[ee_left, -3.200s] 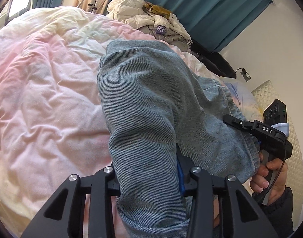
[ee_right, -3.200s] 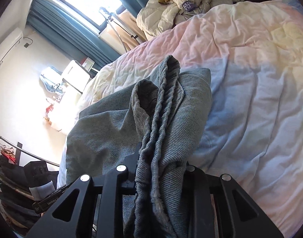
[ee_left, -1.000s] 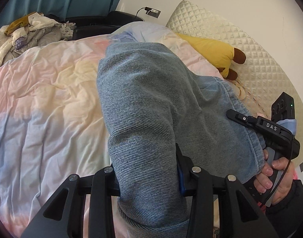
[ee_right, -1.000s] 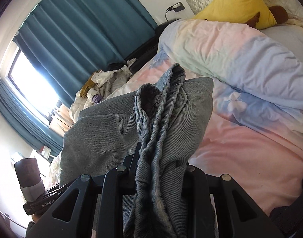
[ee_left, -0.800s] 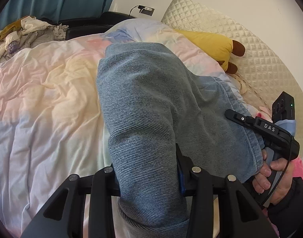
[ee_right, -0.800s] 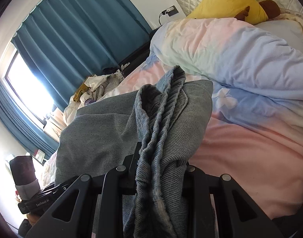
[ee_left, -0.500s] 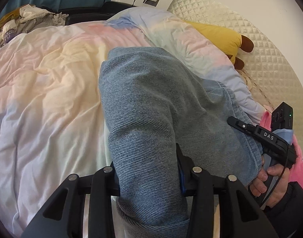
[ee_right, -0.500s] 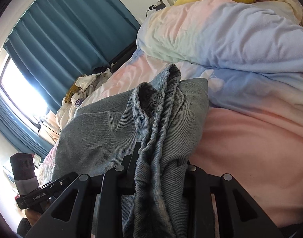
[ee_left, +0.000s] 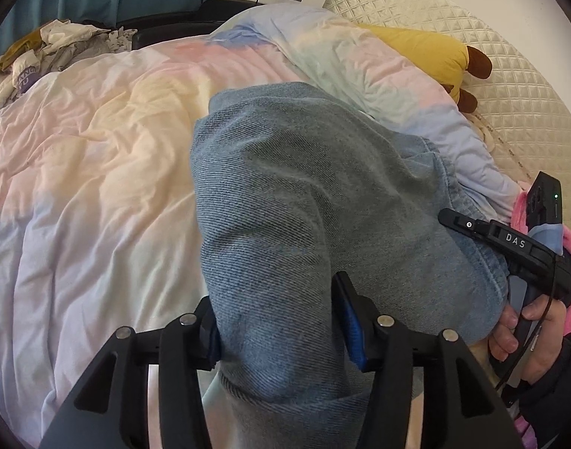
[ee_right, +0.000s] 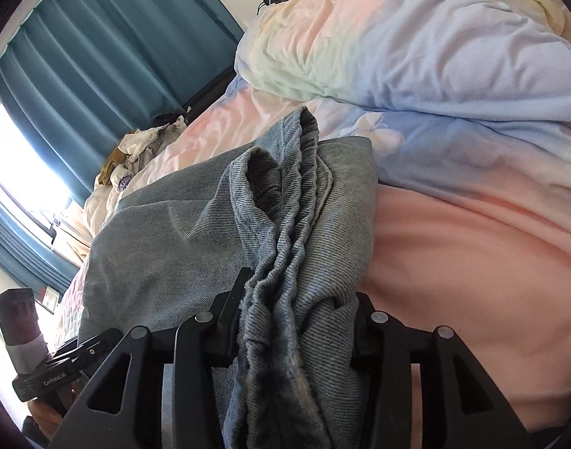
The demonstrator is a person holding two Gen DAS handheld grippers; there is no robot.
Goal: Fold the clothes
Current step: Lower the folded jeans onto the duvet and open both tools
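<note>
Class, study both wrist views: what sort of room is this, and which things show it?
Most likely a bedroom: a pastel duvet covers a bed, a quilted headboard stands behind it, and teal curtains hang by the window.

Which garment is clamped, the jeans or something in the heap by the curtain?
The blue jeans: both the left gripper and right gripper grip them; the clothes heap lies untouched.

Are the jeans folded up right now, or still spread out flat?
Folded. The jeans hang as a doubled bundle between the left gripper and right gripper, with stacked layers at the edge.
</note>
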